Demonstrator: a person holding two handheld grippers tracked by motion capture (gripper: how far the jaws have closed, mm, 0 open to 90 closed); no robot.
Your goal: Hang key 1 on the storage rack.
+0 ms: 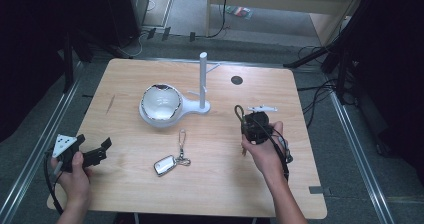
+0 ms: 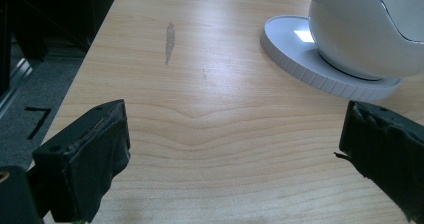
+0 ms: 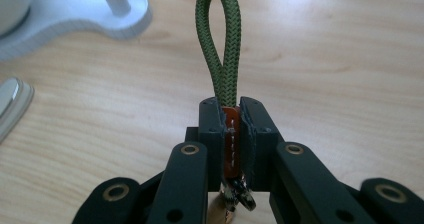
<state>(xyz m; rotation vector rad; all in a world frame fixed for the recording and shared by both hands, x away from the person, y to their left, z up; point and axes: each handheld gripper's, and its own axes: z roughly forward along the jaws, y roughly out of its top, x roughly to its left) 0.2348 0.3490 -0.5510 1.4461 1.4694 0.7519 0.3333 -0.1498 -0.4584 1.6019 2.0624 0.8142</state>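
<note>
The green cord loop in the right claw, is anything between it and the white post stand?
Nothing visible. The right claw is shut on the green cord loop, and bare wooden table lies between it and the white post stand. The car key lies off to the side.

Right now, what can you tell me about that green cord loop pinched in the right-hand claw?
The green cord loop is braided rope, doubled into a narrow loop that rises upright from the right claw. Its ends run into an orange stitched tab, which the claw's two black jaws clamp from both sides. Small metal hardware hangs below the tab. The loop is held above the wooden table.
</note>
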